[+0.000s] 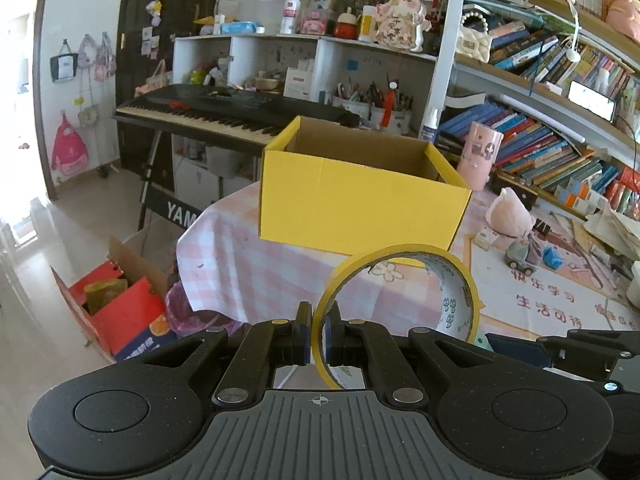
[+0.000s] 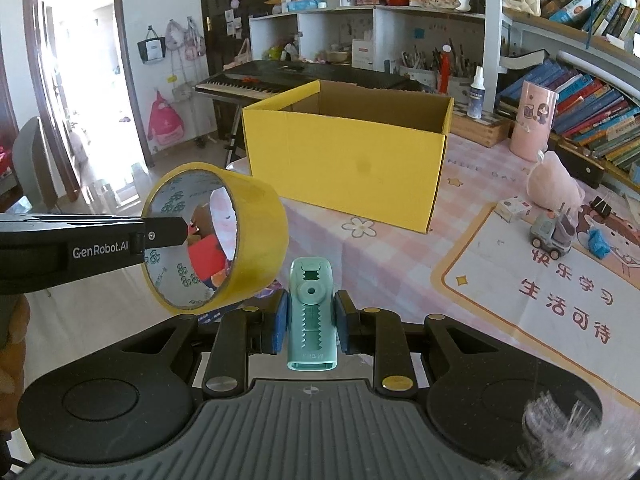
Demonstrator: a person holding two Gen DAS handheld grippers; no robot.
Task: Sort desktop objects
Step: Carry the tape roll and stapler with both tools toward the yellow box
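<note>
One tape roll (image 2: pixel 224 236) — one yellow box (image 2: pixel 344 160) — two grippers.

Sunlit doorway (image 2: pixel 80 80), keyboard (image 1: pixel 224 114), crowded bookshelves (image 1: pixel 560 92).

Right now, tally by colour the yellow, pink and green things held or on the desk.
Yellow: 2, tape roll, cardboard box
Pink: 2, cylinder tin, plush toy
Green: 1, clip-like tool
Total: 5
</note>
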